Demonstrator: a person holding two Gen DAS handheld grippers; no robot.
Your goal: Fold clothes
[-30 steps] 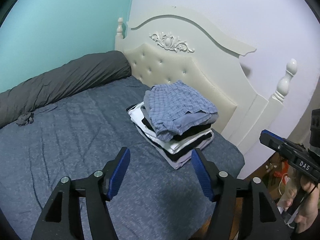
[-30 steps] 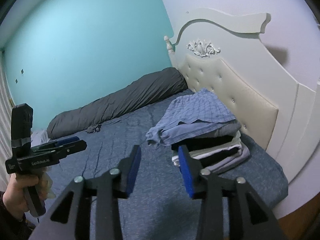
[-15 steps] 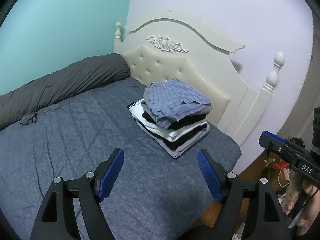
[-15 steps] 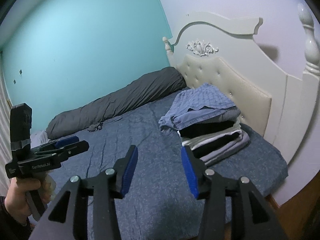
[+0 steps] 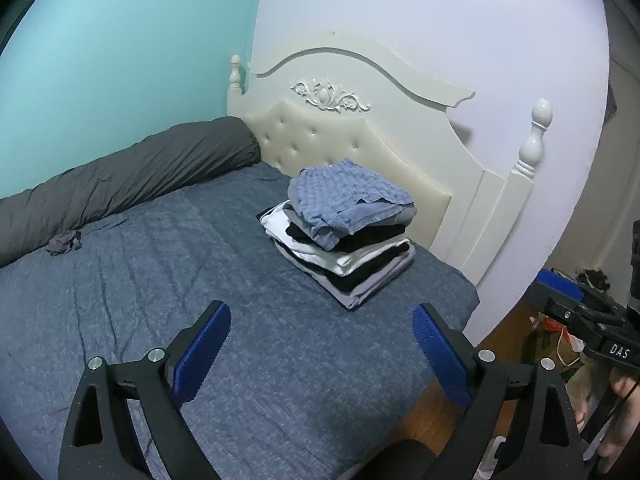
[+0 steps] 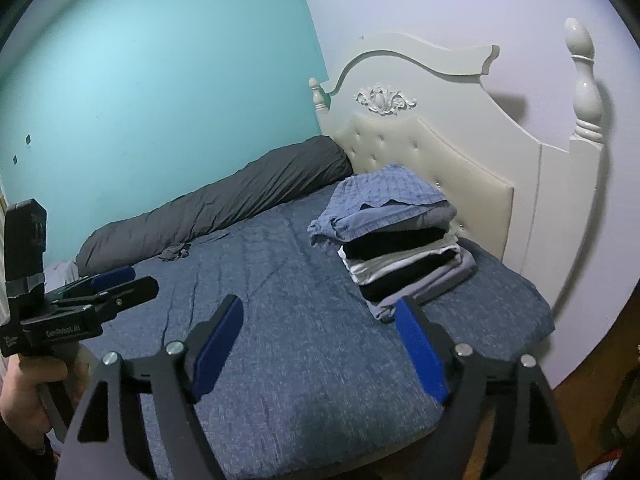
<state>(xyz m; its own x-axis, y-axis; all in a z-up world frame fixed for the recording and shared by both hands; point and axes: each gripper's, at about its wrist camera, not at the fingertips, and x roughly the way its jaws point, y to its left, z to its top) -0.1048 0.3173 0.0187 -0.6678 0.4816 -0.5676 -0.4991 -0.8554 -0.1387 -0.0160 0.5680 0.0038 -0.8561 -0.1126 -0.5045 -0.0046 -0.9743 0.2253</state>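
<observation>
Folding looks nearly done to us: from the left, a small crumpled garment (image 5: 64,242) lies loose by the rolled grey duvet (image 5: 132,184), while the folded stack (image 5: 344,236) sits near the headboard (image 5: 360,148) on the bed (image 5: 160,280). We hold both tools clear above the mattress, so our next move, we judge, calls for reaching that loose piece. Our left tool (image 5: 322,354) and right tool (image 6: 320,346) have just been opening and stand wide apart, with nothing between them.
</observation>
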